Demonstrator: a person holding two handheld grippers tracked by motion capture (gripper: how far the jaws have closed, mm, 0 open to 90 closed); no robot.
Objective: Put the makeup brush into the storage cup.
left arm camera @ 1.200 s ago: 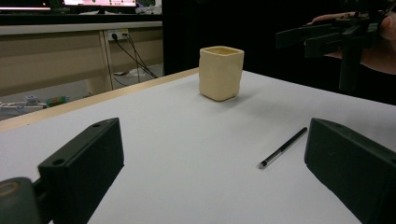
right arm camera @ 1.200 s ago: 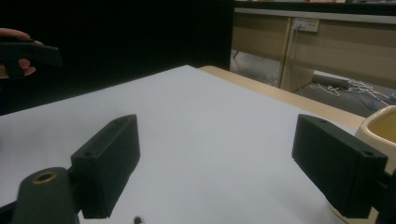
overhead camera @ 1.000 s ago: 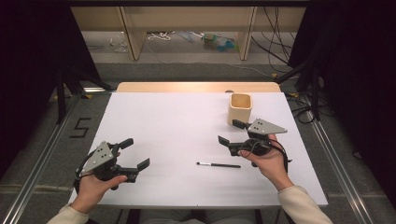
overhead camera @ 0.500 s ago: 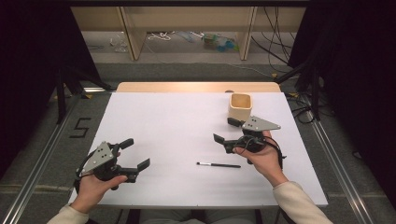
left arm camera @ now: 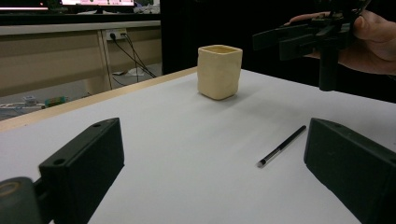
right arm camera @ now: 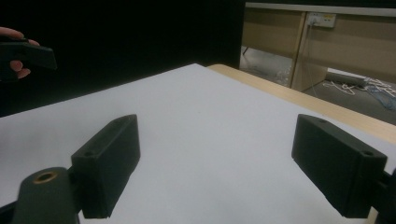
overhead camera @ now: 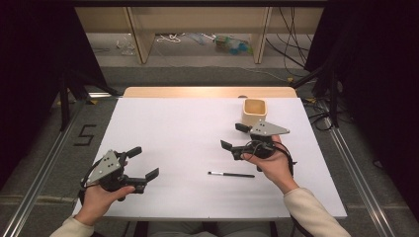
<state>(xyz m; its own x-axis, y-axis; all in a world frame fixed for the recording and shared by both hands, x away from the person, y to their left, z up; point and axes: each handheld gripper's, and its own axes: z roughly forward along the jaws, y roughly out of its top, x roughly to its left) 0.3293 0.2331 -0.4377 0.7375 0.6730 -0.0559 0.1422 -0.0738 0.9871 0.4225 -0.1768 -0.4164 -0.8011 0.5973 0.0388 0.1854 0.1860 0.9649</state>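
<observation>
1. The right gripper (overhead camera: 236,136) has drifted left, away from the cream square ceramic cup (overhead camera: 254,111); its jaws gape wide, empty.
2. The left gripper (overhead camera: 142,162) hovers nearest, equally wide open, empty.
3. The thin black pen (overhead camera: 230,174) lies between the two grippers on the bare white table (overhead camera: 178,128), unobstructed.

A black "5" (overhead camera: 85,134) is marked on the floor, left of the worktop (overhead camera: 188,123). Nothing else is readable.
</observation>
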